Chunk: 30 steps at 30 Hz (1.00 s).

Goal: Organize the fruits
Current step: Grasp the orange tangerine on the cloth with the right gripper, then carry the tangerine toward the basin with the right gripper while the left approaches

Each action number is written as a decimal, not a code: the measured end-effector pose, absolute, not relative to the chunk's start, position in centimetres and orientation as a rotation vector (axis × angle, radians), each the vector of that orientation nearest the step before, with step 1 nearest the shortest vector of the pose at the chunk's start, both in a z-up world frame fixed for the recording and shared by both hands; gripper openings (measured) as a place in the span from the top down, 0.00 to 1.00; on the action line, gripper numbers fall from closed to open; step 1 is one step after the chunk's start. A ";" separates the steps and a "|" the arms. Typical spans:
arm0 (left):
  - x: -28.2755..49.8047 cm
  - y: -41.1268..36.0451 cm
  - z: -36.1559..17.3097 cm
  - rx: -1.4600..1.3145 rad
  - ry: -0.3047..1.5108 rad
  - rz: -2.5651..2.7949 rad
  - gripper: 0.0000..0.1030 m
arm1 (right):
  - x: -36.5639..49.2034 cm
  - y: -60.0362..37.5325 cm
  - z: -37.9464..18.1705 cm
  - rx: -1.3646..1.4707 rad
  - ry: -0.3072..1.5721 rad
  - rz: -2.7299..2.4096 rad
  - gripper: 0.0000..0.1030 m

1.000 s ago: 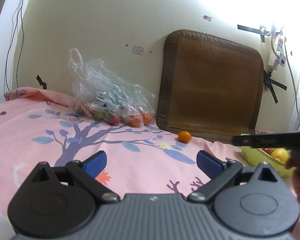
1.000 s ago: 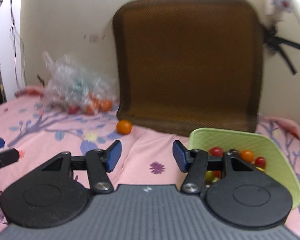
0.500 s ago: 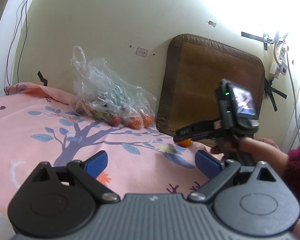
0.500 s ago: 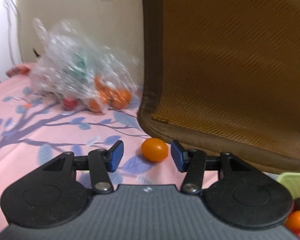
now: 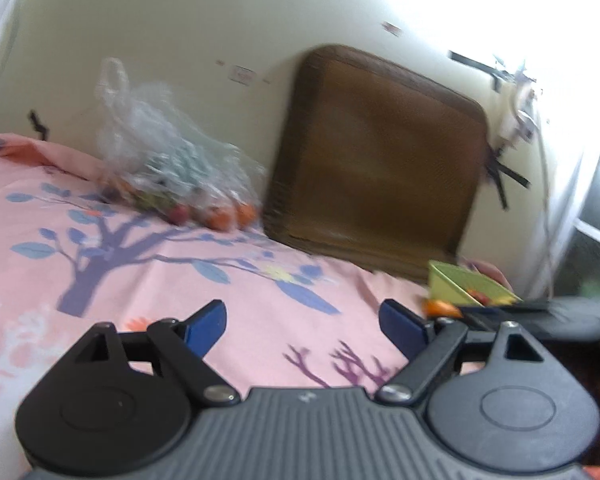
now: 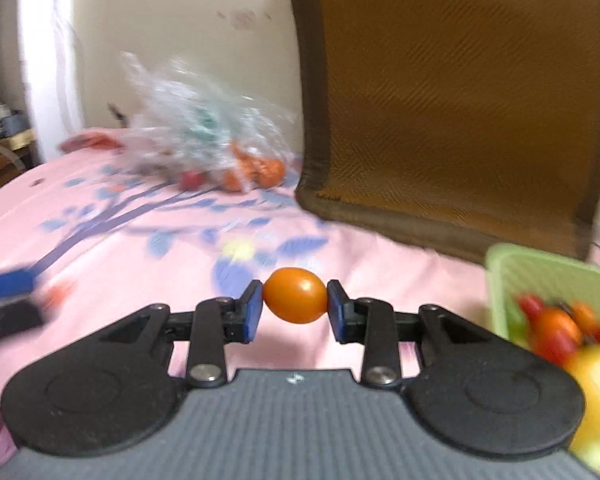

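Small orange fruit (image 6: 295, 301) pinched between closing blue pads of right gripper (image 6: 295, 310), above pink bedsheet (image 6: 140, 248), green basket (image 6: 540, 276) near right edge

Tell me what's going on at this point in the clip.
A person is sorting fruit on a pink floral bedsheet with two handheld grippers. The right gripper has its jaws closing on a small orange tomato, pads touching both sides. The green basket of fruit sits just to its right. The left gripper is empty, jaws wide but closing. A plastic bag of more fruit lies by the wall.
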<state>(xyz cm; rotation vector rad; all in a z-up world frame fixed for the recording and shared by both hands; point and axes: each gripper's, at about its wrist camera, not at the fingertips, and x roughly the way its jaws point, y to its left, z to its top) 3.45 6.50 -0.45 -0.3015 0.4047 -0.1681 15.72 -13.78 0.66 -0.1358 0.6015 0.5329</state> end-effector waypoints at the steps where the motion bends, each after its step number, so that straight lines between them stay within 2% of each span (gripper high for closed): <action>1: 3.3 5.8 -0.4 -0.318 0.423 -0.203 0.19 | 13.5 -15.0 0.9 -0.142 0.587 0.537 0.64; 2: 2.9 4.9 -0.3 -0.342 0.438 -0.254 0.24 | 11.8 -16.0 1.0 -0.150 0.577 0.536 0.64; 6: 1.5 -0.1 0.3 -0.342 0.487 -0.435 0.26 | 5.1 -19.7 0.3 -0.183 0.555 0.500 0.64; 7: 1.2 -1.6 0.3 -0.316 0.499 -0.472 0.30 | 3.5 -20.6 -0.1 -0.197 0.548 0.480 0.64; 10: 0.6 -5.3 0.3 -0.225 0.520 -0.539 0.30 | 1.1 -22.2 -1.4 -0.197 0.554 0.442 0.64; 14: 0.4 -8.3 -0.4 -0.156 0.581 -0.582 0.42 | 0.6 -23.0 -2.8 -0.152 0.579 0.446 0.62; 22: 0.5 -10.6 -1.3 -0.098 0.665 -0.589 0.42 | -0.5 -24.0 -2.9 -0.148 0.561 0.481 0.61; 23: 0.6 -10.8 -1.4 -0.090 0.677 -0.586 0.50 | -0.5 -24.0 -2.9 -0.154 0.559 0.481 0.57; 25: 0.8 -10.9 -1.8 -0.101 0.695 -0.588 0.51 | -0.4 -24.3 -3.0 -0.152 0.559 0.480 0.55; 27: 1.3 -10.7 -2.1 -0.144 0.715 -0.602 0.61 | -0.2 -24.4 -3.0 -0.131 0.568 0.491 0.56; 28: 1.5 -10.7 -2.3 -0.149 0.720 -0.588 0.66 | -0.3 -24.4 -3.1 -0.134 0.564 0.498 0.60; 29: 1.6 -10.5 -2.3 -0.157 0.721 -0.589 0.66 | -0.5 -24.3 -3.1 -0.141 0.560 0.512 0.66; 30: 1.7 -10.4 -2.3 -0.168 0.723 -0.589 0.66 | -0.7 -24.0 -3.1 -0.159 0.551 0.518 0.67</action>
